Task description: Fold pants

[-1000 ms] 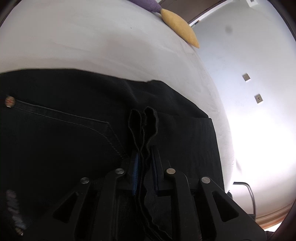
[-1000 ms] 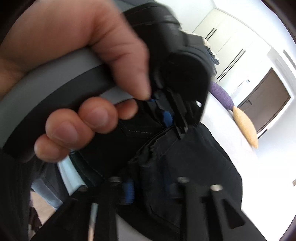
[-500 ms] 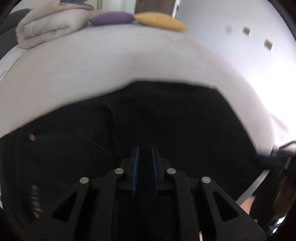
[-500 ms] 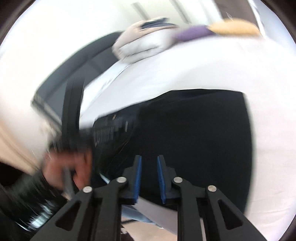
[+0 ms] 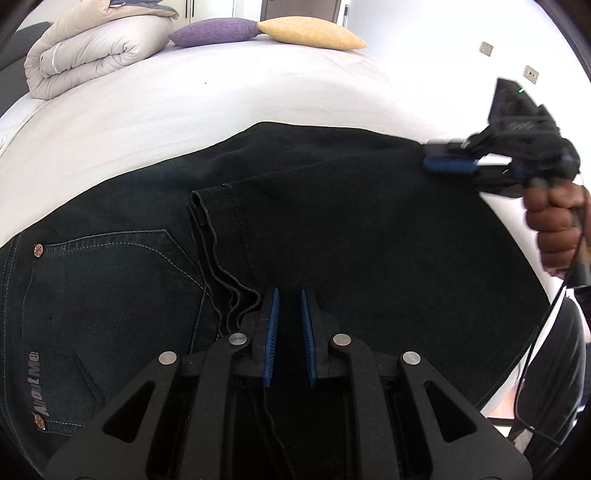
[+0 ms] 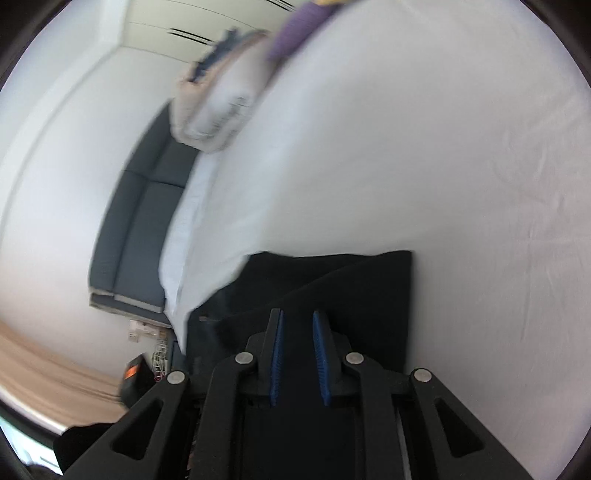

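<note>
Black denim pants (image 5: 332, 221) lie folded on the white bed (image 5: 207, 96); the leg hems rest over the seat beside a back pocket (image 5: 110, 273). My left gripper (image 5: 288, 295) is open and empty just above the fabric near the hems. My right gripper (image 6: 297, 317) is open and empty over the pants' far folded corner (image 6: 369, 280). It also shows in the left wrist view (image 5: 450, 166), at the right edge of the pants, held by a hand.
A rolled beige duvet (image 5: 88, 48), a purple cushion (image 5: 214, 31) and a yellow cushion (image 5: 314, 35) lie at the head of the bed. A dark grey sofa (image 6: 144, 218) stands beside the bed. A white wall with sockets (image 5: 487, 48) is at the right.
Both grippers let go of the pants and pulled back. The leg hems now lie flat over the seat. The right gripper has swung away to the pants' right edge.
</note>
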`<state>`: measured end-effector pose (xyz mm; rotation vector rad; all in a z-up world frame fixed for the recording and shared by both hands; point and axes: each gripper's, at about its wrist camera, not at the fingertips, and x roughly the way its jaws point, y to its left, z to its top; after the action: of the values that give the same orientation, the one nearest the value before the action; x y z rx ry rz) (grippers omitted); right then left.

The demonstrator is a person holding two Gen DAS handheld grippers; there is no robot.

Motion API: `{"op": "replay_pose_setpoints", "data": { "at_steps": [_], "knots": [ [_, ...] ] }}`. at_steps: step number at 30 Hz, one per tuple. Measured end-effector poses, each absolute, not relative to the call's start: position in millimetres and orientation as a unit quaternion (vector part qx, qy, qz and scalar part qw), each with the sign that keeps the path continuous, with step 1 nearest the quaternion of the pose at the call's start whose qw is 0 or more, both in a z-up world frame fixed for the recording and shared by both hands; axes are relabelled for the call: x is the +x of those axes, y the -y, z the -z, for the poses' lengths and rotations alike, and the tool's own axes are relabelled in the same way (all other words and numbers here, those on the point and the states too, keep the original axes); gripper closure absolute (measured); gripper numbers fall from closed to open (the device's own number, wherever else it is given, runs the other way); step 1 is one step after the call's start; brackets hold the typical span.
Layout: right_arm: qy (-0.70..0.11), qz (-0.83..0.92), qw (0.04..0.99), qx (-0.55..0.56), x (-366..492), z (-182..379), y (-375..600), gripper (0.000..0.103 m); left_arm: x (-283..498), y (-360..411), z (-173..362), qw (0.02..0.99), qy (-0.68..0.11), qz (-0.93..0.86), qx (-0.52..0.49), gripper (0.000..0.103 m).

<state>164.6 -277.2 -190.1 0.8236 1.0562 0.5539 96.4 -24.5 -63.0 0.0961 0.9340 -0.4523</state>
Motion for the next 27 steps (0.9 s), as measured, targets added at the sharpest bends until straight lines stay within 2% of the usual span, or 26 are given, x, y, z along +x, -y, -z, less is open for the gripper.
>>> {"op": "replay_pose_setpoints", "data": {
  "at_steps": [1,4,18,24,27],
  "knots": [
    [-0.489,-0.25,0.742,0.385,166.5,198.3,281.5,0.103,104.8,17.5,62.7,0.867,-0.447,0.217,0.044,0.091],
    [-0.486,-0.264,0.727,0.407,152.6,211.2,285.4,0.103,107.3,14.2,61.2,0.867,-0.446,0.217,0.041,0.091],
    [-0.522,-0.302,0.701,0.381,28.1,212.8,265.5,0.103,106.8,2.9,77.6,0.872,-0.435,0.221,0.03,0.091],
    [-0.523,-0.28,0.713,0.374,21.0,221.5,259.0,0.103,106.7,-5.7,82.0,0.874,-0.433,0.221,0.016,0.091],
    [-0.506,-0.281,0.72,0.383,19.6,226.9,259.1,0.103,105.0,-17.7,79.5,0.872,-0.434,0.225,-0.024,0.091]
  ]
}}
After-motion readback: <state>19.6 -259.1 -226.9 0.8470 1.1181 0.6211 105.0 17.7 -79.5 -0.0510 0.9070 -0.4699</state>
